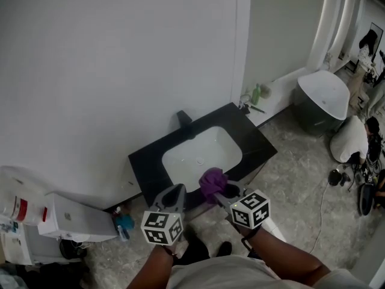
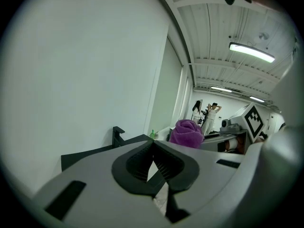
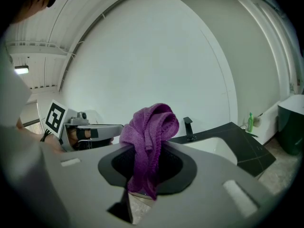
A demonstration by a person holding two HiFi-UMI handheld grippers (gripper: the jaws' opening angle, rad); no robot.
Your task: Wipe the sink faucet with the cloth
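Here, black worktop (image 1: 144, 164) with white sink (image 1: 201, 152) set against the wall (image 1: 120, 53), black faucet (image 1: 183, 118) upright at its back edge; open floor (image 1: 301, 161) along the front and right edges. Forearms extended, left gripper (image 1: 179, 188) and right gripper (image 1: 219, 192) side by side over the near edge. Jaws of the right gripper clenched on the purple cloth (image 1: 211, 181), well short of the faucet; jaws of the left gripper pressed together, empty.

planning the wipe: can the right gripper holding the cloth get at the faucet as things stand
Probably yes. The right gripper, shut on the purple cloth, hangs near the front edge of the counter. The black faucet stands behind the white basin, with nothing between them.
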